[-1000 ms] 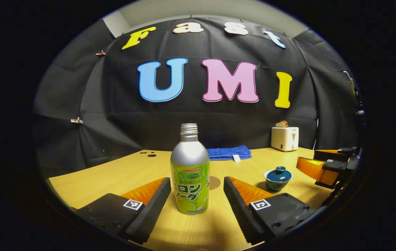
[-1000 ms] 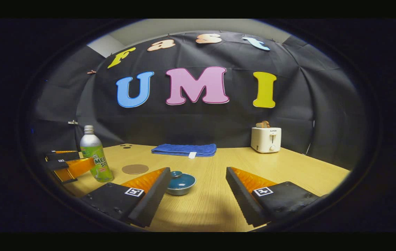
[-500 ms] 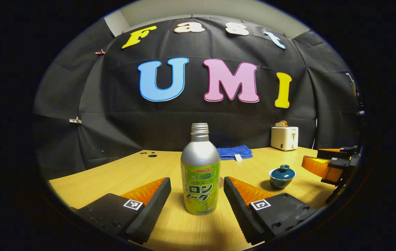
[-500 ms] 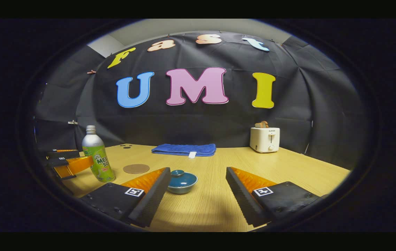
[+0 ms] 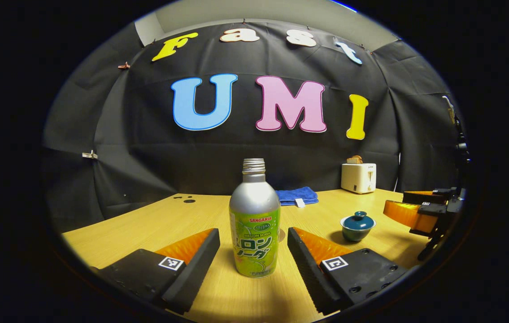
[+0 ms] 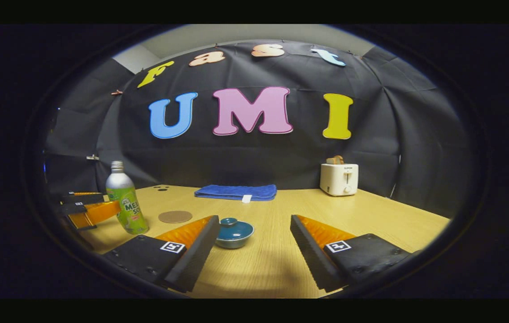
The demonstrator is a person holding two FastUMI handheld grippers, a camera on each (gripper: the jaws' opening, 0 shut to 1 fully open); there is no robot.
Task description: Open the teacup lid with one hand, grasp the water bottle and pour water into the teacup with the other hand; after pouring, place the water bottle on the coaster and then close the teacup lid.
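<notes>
A silver bottle with a green label [image 5: 254,229] stands upright on the wooden table, uncapped. My left gripper [image 5: 253,242] is open, a finger on each side of the bottle, neither touching it. Right of it sits the teal teacup with its lid on [image 5: 357,225]. A sliver of the round brown coaster [image 5: 282,234] peeks out behind the bottle. In the right gripper view my right gripper [image 6: 254,235] is open, low over the table; the lidded teacup [image 6: 233,233] lies just past its left finger. The bottle [image 6: 122,201], the coaster [image 6: 175,216] and my left gripper [image 6: 84,208] show at far left.
A folded blue towel [image 6: 237,192] lies at the back of the table [image 6: 371,211]. A white toaster [image 6: 339,178] with toast in it stands at the back right. The right gripper's fingers [image 5: 418,211] reach in from the right edge of the left gripper view.
The left gripper has shifted a little sideways, so the bottle now sits centred between its fingers. The right gripper has barely moved.
</notes>
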